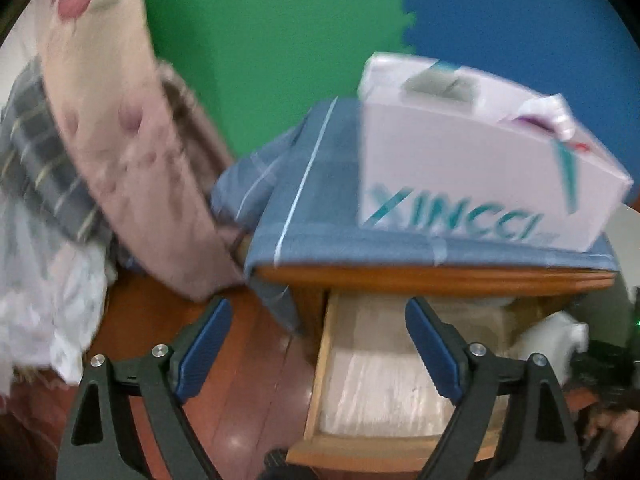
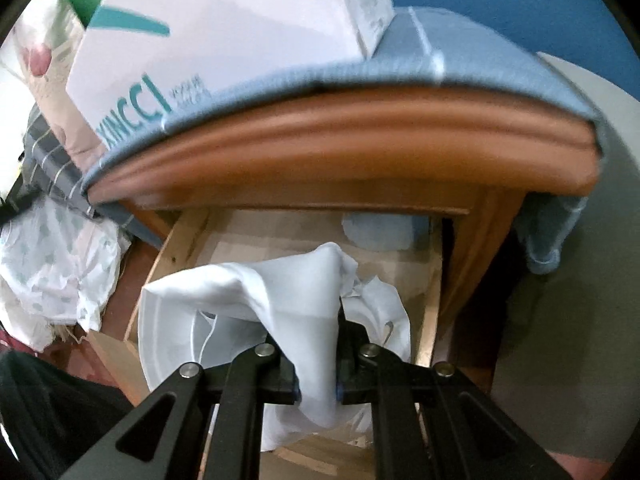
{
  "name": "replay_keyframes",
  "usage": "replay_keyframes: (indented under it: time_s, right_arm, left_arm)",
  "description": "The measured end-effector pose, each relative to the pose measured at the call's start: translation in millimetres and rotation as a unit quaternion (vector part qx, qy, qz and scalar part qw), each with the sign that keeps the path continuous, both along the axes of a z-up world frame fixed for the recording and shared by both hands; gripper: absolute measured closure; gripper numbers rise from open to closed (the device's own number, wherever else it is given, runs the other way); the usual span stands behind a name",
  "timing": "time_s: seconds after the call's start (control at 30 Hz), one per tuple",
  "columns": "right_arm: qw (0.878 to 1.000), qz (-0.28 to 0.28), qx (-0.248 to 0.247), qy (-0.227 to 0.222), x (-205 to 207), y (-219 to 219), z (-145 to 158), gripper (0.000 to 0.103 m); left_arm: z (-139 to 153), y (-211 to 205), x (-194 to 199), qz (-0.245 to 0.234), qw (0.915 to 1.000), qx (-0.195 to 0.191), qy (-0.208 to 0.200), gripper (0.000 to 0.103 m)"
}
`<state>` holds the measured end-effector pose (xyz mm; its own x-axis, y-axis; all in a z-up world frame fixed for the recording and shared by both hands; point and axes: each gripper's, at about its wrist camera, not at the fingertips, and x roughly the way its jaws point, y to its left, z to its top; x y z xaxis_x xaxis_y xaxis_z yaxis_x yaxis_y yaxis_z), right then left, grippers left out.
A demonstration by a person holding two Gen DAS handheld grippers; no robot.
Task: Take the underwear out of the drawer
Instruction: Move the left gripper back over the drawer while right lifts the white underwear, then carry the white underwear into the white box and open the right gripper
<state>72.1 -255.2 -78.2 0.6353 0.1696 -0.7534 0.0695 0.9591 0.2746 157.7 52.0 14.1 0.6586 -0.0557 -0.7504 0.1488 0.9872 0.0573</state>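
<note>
Right gripper (image 2: pixel 318 376) clamped on white underwear (image 2: pixel 296 304) above open drawer (image 2: pixel 434 300), left gripper (image 1: pixel 316 348) spread wide, holding nothing, above the drawer

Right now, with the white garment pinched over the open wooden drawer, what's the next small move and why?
Probably lift the right gripper straight up a little. It is shut on the white fabric garment, whose loose folds hang down over the open wooden drawer, so raising it should clear the drawer's front edge. The left gripper is open with nothing between its pads, free to catch the hanging part.
</note>
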Motion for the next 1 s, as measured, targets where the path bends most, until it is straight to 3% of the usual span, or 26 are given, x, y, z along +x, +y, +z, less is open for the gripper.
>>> replay_keyframes:
  time_s: [0.2, 0.43, 0.73, 1.0]
  right_arm:
    - [1.0, -0.007, 0.018, -0.013, -15.8, 2.0, 37.3, 0.092]
    - [0.999, 0.003, 0.027, -0.044, -26.1, 10.6, 108.5, 0.092]
    - [0.993, 0.044, -0.008, -0.111, -24.6, 31.8, 241.4, 0.092]
    - [0.98, 0.052, -0.039, -0.187, 20.0, 53.8, 352.8, 0.093]
  left_arm:
    - [-40.9, 19.8, 13.1, 0.021, 0.9982, -0.022, 0.052, 0.016]
    - [-43.3, 24.4, 9.5, 0.03, 0.9984, -0.012, 0.047, 0.013]
    - [-38.4, 16.8, 7.4, 0.017, 0.9989, -0.012, 0.042, 0.011]
    - [-37.8, 15.1, 6.2, 0.015, 0.9989, -0.015, 0.043, 0.01]
